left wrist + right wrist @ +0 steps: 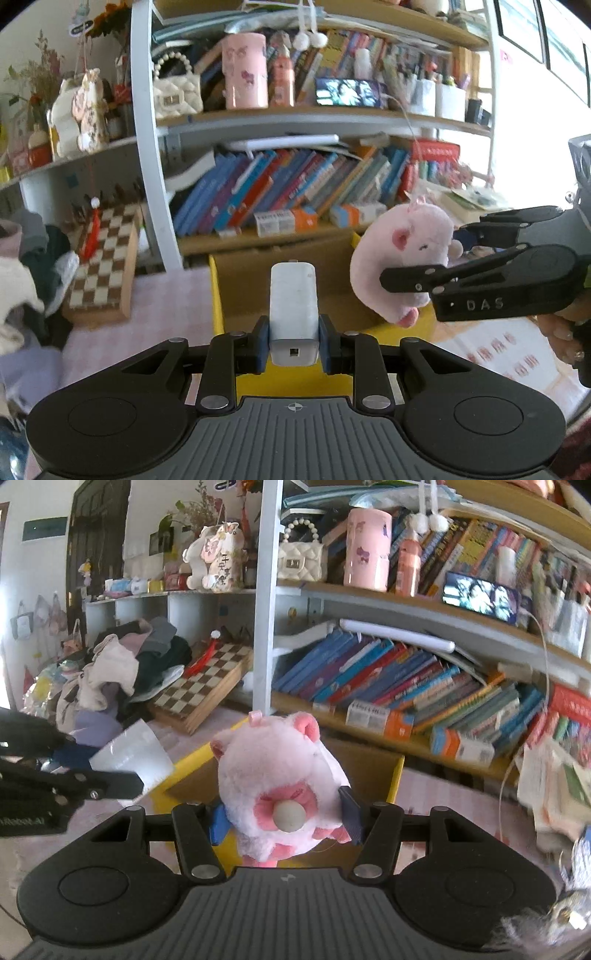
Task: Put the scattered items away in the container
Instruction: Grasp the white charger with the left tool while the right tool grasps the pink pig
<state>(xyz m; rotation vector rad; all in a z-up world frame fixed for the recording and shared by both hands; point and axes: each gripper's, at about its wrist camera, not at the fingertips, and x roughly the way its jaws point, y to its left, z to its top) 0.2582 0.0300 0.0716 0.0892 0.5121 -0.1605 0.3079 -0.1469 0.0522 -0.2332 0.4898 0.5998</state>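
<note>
White plastic fills the left gripper (294, 341), whose blue pads are clenched on a small white block (293, 310); the right gripper (282, 818) squeezes a pink plush pig (277, 771) around its middle. Both are carried above the yellow-rimmed cardboard box (236, 280) just beyond, seemingly for dropping in. Farther back stands a crowded bookshelf (295, 184).

Both wrist views face the bookshelf (295, 192) closely above the box (369, 764).
</note>
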